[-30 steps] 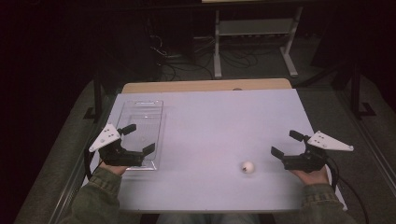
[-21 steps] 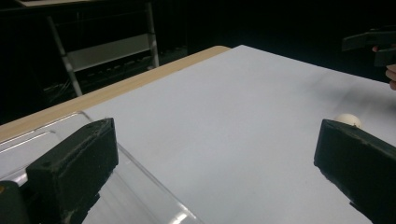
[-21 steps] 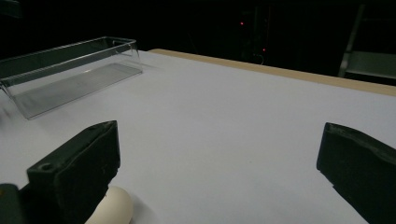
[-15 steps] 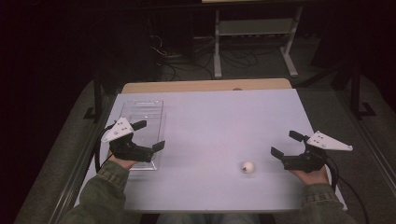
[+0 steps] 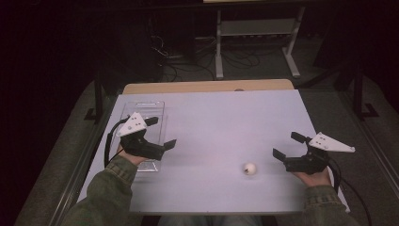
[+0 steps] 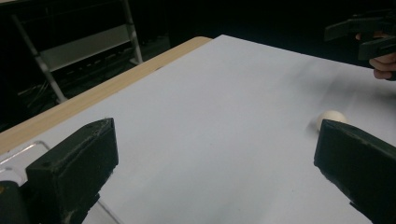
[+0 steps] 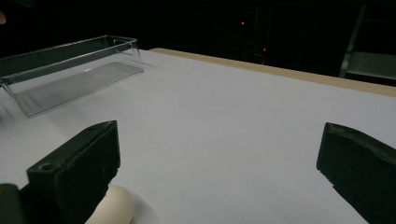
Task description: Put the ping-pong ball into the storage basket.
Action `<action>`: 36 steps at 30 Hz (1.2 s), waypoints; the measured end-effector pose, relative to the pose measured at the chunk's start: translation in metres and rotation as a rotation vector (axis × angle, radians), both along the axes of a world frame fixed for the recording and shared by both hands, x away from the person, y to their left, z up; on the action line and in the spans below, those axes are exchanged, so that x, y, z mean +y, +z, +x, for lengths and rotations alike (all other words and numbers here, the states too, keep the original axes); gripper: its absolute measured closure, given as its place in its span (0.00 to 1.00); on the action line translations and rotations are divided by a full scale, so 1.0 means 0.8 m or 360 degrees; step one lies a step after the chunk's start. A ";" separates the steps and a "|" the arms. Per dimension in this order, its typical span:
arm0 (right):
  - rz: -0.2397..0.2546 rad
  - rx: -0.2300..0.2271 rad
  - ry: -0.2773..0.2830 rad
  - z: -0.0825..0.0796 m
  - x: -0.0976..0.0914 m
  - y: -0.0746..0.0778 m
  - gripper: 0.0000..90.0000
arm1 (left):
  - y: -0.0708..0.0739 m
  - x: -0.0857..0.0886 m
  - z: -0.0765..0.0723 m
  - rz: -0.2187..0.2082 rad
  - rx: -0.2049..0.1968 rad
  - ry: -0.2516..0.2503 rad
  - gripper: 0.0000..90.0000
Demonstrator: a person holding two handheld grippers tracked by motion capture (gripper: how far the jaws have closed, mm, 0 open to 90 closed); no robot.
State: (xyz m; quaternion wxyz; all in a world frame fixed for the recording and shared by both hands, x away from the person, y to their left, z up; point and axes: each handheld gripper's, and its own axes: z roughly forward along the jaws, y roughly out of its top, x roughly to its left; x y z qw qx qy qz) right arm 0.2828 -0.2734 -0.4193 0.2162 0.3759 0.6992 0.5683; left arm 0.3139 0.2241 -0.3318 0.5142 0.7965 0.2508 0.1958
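Smooth tabletop [image 5: 211, 122] means your wide-open right gripper [image 5: 288, 147] could nudge the ball [image 5: 249, 168] rolling; left gripper [image 5: 161, 132] gapes too.

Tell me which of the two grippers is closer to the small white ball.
The right gripper, open on the bare table, sits just beside the white ball. The left gripper hangs over the clear tray, much farther away.

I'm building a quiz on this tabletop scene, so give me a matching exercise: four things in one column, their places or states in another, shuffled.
Things:
1. white ball
2. clear tray
3. left gripper
4. right gripper

Places or states:
A. open, over the tray's near end
B. lying on the white sheet near the right gripper
C. open, at the table's right side
D. at the table's left side, nothing inside

Pairs: 1-B, 2-D, 3-A, 4-C
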 end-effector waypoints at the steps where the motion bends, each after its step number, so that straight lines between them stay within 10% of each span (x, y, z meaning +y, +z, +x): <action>1: 0.0001 0.0000 0.0001 0.000 0.000 0.000 0.00 | 0.002 -0.002 0.001 0.0003 -0.0006 -0.0005 0.00; 36: 0.0003 -0.0012 0.0004 -0.002 -0.001 0.000 0.00 | -0.001 -0.083 0.026 0.0146 0.0033 -0.0231 0.00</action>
